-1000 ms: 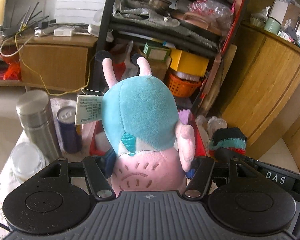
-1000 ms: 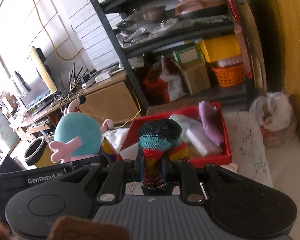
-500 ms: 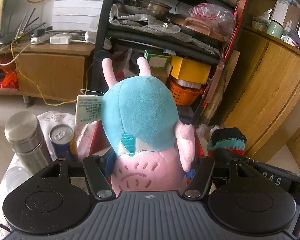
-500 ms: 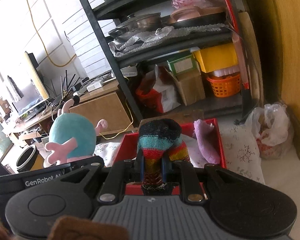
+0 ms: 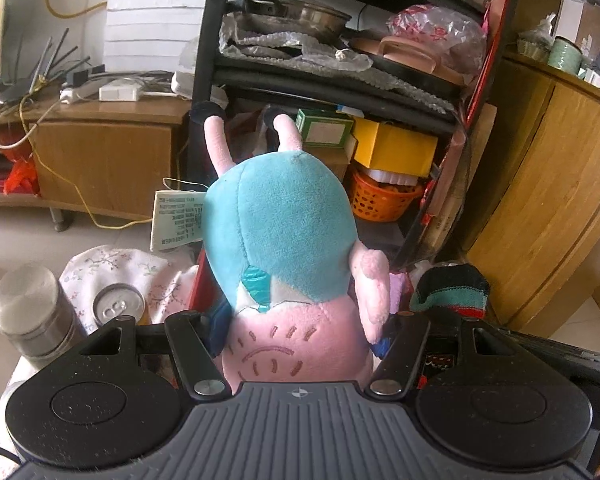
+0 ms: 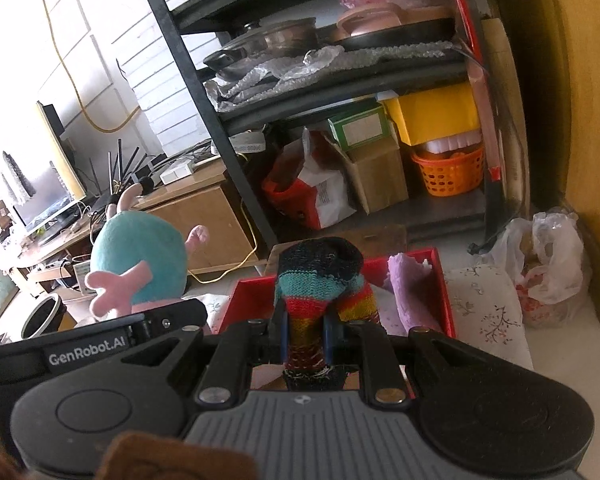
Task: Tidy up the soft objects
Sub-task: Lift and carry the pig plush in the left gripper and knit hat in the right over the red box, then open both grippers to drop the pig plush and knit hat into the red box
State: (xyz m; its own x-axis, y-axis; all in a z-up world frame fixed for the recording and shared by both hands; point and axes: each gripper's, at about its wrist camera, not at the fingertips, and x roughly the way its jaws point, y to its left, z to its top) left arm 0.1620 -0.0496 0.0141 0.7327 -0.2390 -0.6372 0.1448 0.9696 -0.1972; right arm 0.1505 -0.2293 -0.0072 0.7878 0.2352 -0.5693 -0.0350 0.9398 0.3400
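My left gripper (image 5: 298, 334) is shut on a pink and teal plush toy (image 5: 284, 240), held upright above the table; the toy also shows in the right wrist view (image 6: 138, 266). My right gripper (image 6: 306, 334) is shut on a rainbow-striped knitted sock (image 6: 320, 280), held up in front of a red box (image 6: 446, 292). The sock also shows at the right of the left wrist view (image 5: 452, 288). A purple soft object (image 6: 410, 292) lies inside the red box.
A steel flask (image 5: 30, 312) and a drink can (image 5: 118, 308) stand on the floral tablecloth (image 5: 116, 264) at left. A black shelf rack (image 6: 340, 80) with pots, boxes and an orange basket (image 6: 448, 172) stands behind. A plastic bag (image 6: 548, 264) lies at right.
Both grippers have lifted and tilted upward with their objects; the table, flask, can and red box have slid lower in both views. The grips are unchanged.
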